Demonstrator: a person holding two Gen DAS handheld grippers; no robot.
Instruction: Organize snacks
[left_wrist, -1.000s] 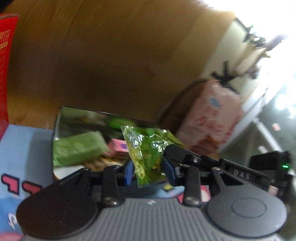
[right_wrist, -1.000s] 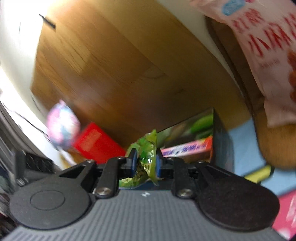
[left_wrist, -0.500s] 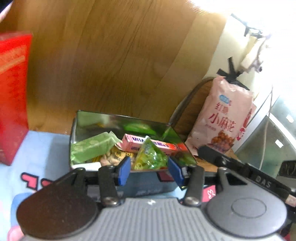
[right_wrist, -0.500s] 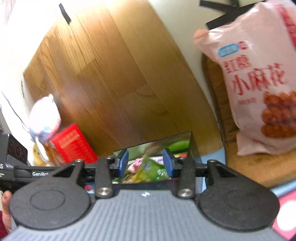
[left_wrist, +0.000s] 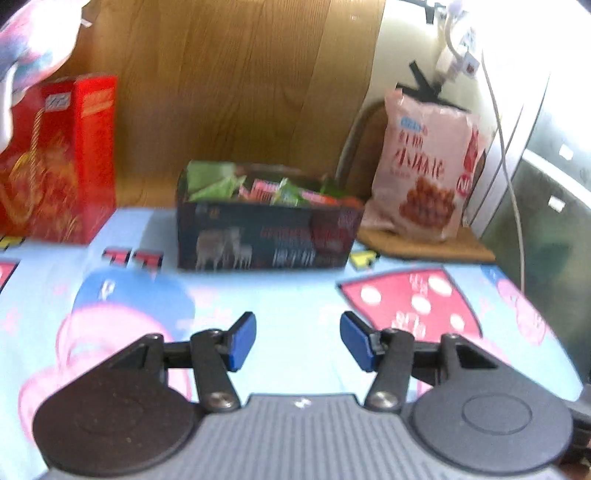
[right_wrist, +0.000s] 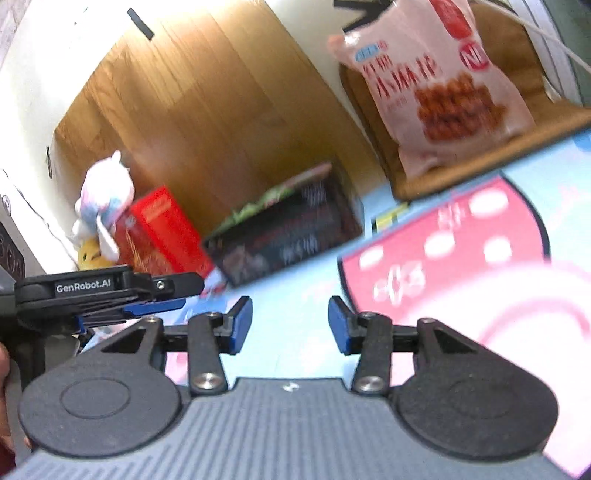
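The snack box (left_wrist: 266, 236), a dark carton packed with green and pink packets (left_wrist: 258, 188), stood on the tabletop (left_wrist: 288, 295) against the wooden panel (left_wrist: 229, 92), well apart from both sets of jaws and straight ahead of the left gripper (left_wrist: 297, 341). In the right wrist view the same box (right_wrist: 291, 236) lay up and to the left of the right gripper (right_wrist: 290, 323). The left gripper's jaws stood apart and were opening, with nothing between them but the light-blue patterned cloth. The right gripper's jaws were likewise apart and opening, empty, over the cloth's pink-and-white dotted patch (right_wrist: 443, 251). The left gripper's body (right_wrist: 107, 291) showed at the left edge of the right wrist view.

A red carton (left_wrist: 59, 155) stood left of the box with a plush toy (right_wrist: 103, 199) on top of it, and a pink snack bag (left_wrist: 424, 166) leaned upright on a wooden board (left_wrist: 424, 247) to the box's right.

A second earlier each gripper had been pinching a green packet just over the box. Half a second earlier the jaws had parted and the packets lay in the box. Now both grippers had drawn back from the box, which looked smaller and farther off in both views.
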